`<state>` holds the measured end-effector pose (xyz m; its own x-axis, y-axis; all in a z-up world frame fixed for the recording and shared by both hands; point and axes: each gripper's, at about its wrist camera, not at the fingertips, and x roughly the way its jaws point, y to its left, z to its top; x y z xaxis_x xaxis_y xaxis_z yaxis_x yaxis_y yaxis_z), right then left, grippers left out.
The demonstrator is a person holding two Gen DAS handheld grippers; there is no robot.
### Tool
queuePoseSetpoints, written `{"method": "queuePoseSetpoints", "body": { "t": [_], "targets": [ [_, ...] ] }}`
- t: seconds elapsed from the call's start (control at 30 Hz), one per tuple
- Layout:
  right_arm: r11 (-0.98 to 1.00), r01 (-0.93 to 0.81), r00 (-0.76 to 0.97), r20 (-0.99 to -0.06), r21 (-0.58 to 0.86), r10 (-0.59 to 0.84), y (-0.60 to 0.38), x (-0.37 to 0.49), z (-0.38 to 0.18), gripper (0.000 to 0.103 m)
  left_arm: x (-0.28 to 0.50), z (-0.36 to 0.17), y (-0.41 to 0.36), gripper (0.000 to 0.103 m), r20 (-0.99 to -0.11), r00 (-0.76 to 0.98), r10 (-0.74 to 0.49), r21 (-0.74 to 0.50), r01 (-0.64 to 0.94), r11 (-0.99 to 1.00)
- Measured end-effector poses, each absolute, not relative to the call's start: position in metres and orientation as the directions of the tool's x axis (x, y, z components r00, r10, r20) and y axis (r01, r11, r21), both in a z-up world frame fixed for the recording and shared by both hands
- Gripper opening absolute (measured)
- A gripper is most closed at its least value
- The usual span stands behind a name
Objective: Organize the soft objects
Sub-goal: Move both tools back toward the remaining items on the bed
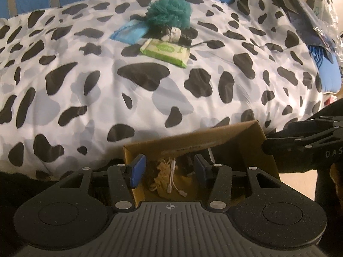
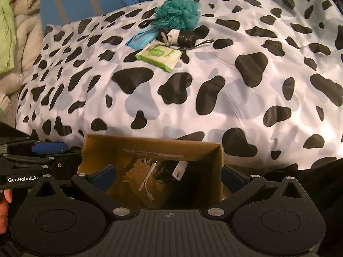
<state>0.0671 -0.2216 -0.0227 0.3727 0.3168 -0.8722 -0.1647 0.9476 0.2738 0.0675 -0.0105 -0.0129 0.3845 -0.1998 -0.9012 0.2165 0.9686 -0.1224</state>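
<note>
Straddling the left wall of an open cardboard box [image 1: 214,143], left hand-held gripper [image 1: 169,172] half open, grasping nothing; right hand-held gripper [image 2: 169,176] spread wide across the same box, right wall between its fingers, likewise empty. Lying inside: beige cloth [image 2: 137,171], white cable [image 2: 148,181]. Farther back on the cow-print bed [image 2: 214,98]: green tissue pack [image 2: 159,56], blue cloth [image 2: 140,38], teal pouf [image 2: 179,15], clustered together.

Dim, soft-focus, strong fisheye edge warp
</note>
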Motion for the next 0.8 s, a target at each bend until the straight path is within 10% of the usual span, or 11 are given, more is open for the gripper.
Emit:
{"method": "queuePoseSetpoints", "body": {
  "t": [0.8],
  "targets": [
    [0.939, -0.334, 0.571, -0.775, 0.083, 0.271, -0.230, 0.138, 0.007, 0.103, 0.139, 0.002, -0.006, 0.049, -0.847, 0.502, -0.173, -0.060, 0.233, 0.971]
  ]
}}
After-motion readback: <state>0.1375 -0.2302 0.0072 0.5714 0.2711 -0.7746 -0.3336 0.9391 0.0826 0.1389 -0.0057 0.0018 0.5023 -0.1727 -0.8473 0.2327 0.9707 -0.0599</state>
